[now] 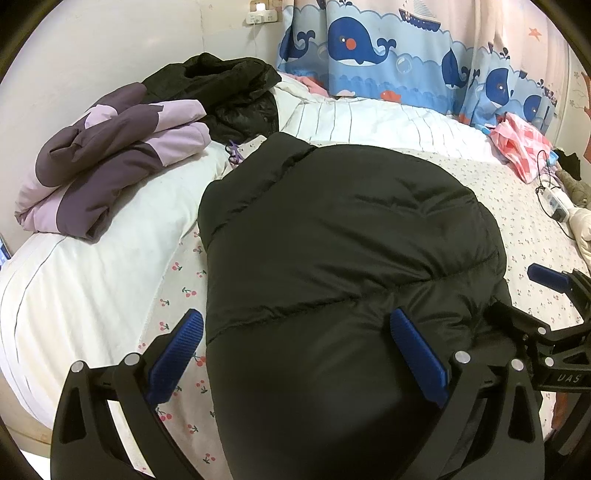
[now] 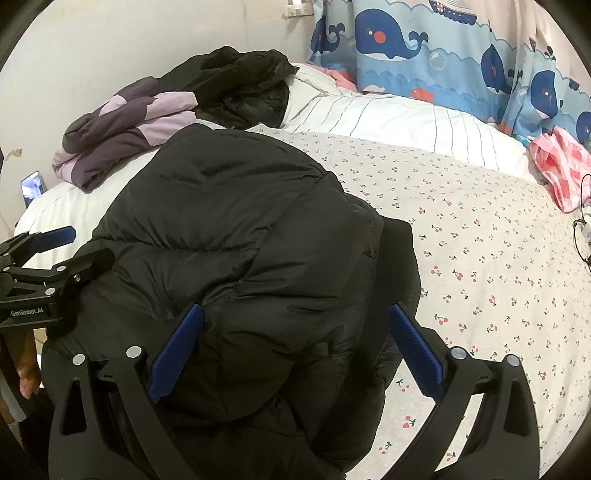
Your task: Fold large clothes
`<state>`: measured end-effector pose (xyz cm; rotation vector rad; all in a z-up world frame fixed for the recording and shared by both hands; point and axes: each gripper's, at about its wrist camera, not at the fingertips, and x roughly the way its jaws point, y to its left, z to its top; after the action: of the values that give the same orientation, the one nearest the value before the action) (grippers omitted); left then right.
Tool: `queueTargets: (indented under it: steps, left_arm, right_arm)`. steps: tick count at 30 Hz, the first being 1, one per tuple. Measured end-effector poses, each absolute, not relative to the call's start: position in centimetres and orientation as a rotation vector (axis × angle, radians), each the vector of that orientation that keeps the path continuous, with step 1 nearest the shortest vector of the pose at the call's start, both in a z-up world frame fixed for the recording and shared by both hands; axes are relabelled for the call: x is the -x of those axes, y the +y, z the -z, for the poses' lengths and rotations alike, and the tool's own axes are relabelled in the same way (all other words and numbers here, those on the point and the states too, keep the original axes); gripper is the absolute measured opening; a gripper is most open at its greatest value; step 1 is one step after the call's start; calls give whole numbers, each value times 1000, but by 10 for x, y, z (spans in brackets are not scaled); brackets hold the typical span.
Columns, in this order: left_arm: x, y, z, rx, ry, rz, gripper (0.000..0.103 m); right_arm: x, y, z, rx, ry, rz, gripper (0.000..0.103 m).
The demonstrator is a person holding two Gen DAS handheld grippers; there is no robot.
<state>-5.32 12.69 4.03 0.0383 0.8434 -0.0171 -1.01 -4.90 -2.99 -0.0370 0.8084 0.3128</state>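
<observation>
Nearest, in the left wrist view, the left gripper with blue ribbed pads spread wide, astride the near end of the puffy black quilted down jacket, pinching nothing; the left pad over the cherry-print white bedsheet, the right pad over the jacket's dark shell. Likewise in the right wrist view, the right gripper splayed open above the same jacket, one pad over the padding, the other over the jacket's right edge beside the sheet. Jacket bundled in a rounded heap on the near part of the bed, lengthwise away from the cameras, filling most of the ground between both pairs of tongs and hiding the sheet beneath. Each gripper visible at the edge of the other's view, close beside the jacket's flanks. Farther left, a folded purple and lilac jacket on a white striped duvet, just behind it a crumpled black fleecy garment against the pale wall. To the right, well apart from the jacket, a pink checked plastic bag, then a white power strip with dark cables at the bed's edge. At the back, a blue whale-print curtain and a white wall socket above the heap.
</observation>
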Motion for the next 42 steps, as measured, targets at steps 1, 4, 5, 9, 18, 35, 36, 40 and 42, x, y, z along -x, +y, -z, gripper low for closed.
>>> queueTargets:
  steps: [1,4,5,9,18,35,36,40,42]
  left_arm:
    - [53,127,-40,-39,843,17,97]
    - [53,127,-40,-37,844,17,97]
    - [53,127,-40,-37,844,17,97]
    - [53,127,-40,-38,844,17,97]
    - [52,127,-40,-38,844,17,97]
    - [53,126,-40,-41,842,19,97]
    - [53,126,-40,-42,842,19,97]
    - [52,125,-40,-45,841,22,97]
    - [51,125,-39,-49,841,24,97]
  right_arm:
    - [9,-48,30,38,809,-313,96]
    - [10,-48,30,40,809,-313,96]
    - [10,-48,30,40,809,-312,96]
    - [10,-48,30,41,809,-313,96]
    - [10,-46,31,43,809,-311,96]
    - [11,-43,32,68,792,-309,96]
    - [11,-43,32,68,790,-309,96]
    - [11,-44,31,71,787,-310,96]
    - [12,-44,31,73,785,-311,96]
